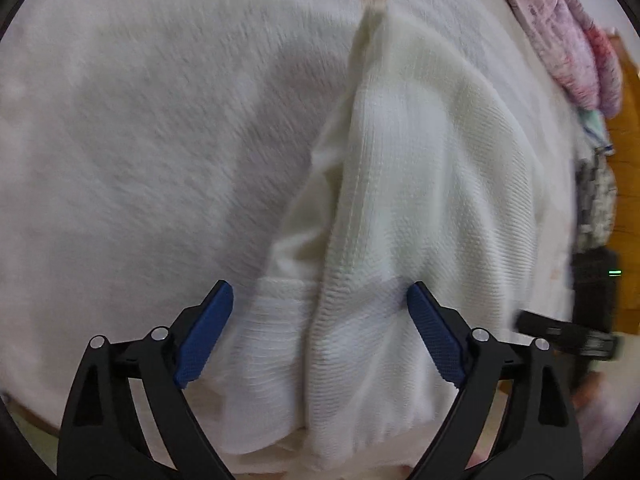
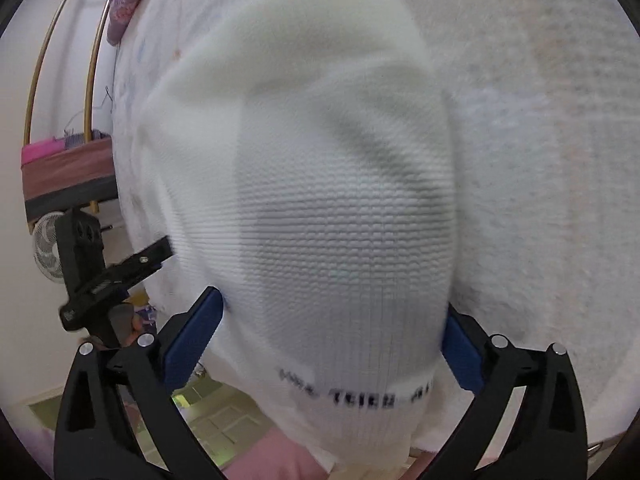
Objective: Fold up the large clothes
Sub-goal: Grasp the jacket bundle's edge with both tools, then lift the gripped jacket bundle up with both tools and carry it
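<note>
White knit sweater [image 1: 400, 184] bunched on fuzzy white bed cover [image 1: 140, 120], both hand-held grippers spread wide.
Left hand-held gripper [image 1: 320, 332] angled steeply down, blue pads [image 1: 204, 336] straddling a fold, not pressing. Right hand-held gripper [image 2: 332, 344] tilted down, fabric with black lettering between its jaws; contact unclear. Pink clothes [image 1: 560, 40] at bed edge, fan [image 2: 48, 248] on floor.

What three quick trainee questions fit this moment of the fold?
1. True or false: the left tool is clamped shut on the white ribbed knit garment.
2. What colour are the tool pads? A red, B blue, C green.
3. The garment lies on a fluffy white ____.

Key: 1 false, both tools stand open; 2 B; 3 blanket.
</note>
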